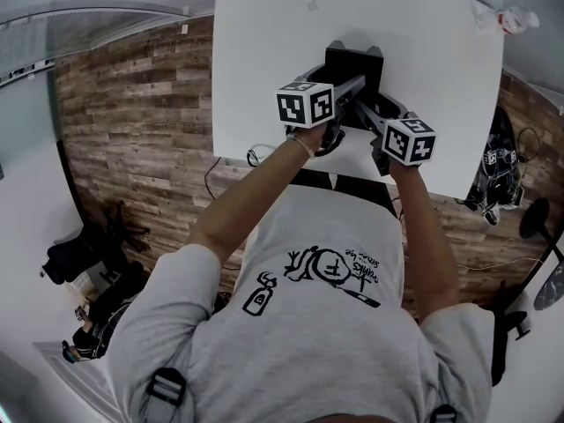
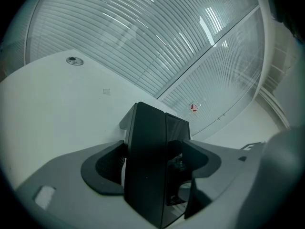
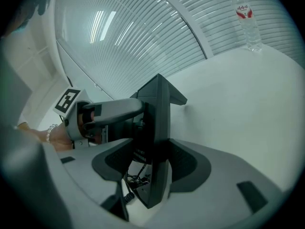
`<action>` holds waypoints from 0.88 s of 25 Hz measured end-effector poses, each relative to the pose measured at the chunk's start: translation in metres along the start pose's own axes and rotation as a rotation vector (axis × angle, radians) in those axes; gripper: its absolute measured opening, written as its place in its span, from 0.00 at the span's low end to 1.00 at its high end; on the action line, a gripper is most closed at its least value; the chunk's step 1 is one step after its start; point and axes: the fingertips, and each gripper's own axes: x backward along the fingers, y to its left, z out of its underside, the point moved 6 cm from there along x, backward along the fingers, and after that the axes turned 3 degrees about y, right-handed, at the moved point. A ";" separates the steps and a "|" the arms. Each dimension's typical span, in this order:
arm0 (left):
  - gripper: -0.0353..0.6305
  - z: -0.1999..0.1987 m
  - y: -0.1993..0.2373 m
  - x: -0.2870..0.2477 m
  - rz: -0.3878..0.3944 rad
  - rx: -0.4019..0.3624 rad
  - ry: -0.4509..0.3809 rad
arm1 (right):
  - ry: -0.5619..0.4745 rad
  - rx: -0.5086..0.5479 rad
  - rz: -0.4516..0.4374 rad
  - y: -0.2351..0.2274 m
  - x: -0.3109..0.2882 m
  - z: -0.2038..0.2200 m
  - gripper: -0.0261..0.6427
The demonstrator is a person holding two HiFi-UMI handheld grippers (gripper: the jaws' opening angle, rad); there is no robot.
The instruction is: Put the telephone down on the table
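A black telephone [image 1: 354, 67] stands on edge over the white table [image 1: 264, 77], held from both sides. In the left gripper view its dark body [image 2: 150, 175] fills the gap of my left gripper [image 2: 152, 168], which is shut on it. My right gripper [image 3: 152, 163] is shut on the telephone [image 3: 159, 113] from the other side, with wires and a coiled cord [image 3: 127, 194] hanging under it. The left gripper [image 3: 112, 109] also shows there, clamped on the far face. Whether the telephone's lower edge touches the table I cannot tell.
A plastic water bottle [image 3: 247, 20] stands at the table's far right corner [image 1: 508, 18]. A small round fitting [image 2: 73, 60] sits near the far left corner. Ribbed glass walls rise behind the table. Wooden floor, cables and bags lie around it.
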 end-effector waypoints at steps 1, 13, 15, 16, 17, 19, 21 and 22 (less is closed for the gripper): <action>0.59 0.000 0.000 -0.001 -0.001 0.000 0.002 | 0.001 -0.001 -0.001 -0.001 0.000 0.000 0.35; 0.59 0.001 -0.001 -0.006 -0.038 -0.042 0.013 | 0.000 -0.025 -0.025 -0.008 -0.005 0.003 0.35; 0.59 0.002 -0.002 -0.006 -0.040 -0.043 0.011 | -0.003 -0.025 -0.027 -0.008 -0.005 0.004 0.35; 0.59 0.003 -0.002 -0.007 -0.038 -0.042 0.008 | -0.005 -0.025 -0.028 -0.009 -0.005 0.004 0.35; 0.59 0.003 -0.002 -0.007 -0.034 -0.042 0.005 | -0.008 -0.025 -0.030 -0.009 -0.004 0.004 0.36; 0.59 0.003 -0.002 -0.006 -0.027 -0.044 0.000 | -0.012 -0.023 -0.033 -0.008 -0.004 0.004 0.36; 0.59 0.003 -0.002 -0.005 -0.025 -0.048 0.004 | -0.013 -0.018 -0.033 -0.007 -0.004 0.004 0.36; 0.59 0.003 -0.002 -0.005 -0.026 -0.050 0.009 | -0.011 -0.014 -0.031 -0.006 -0.003 0.004 0.36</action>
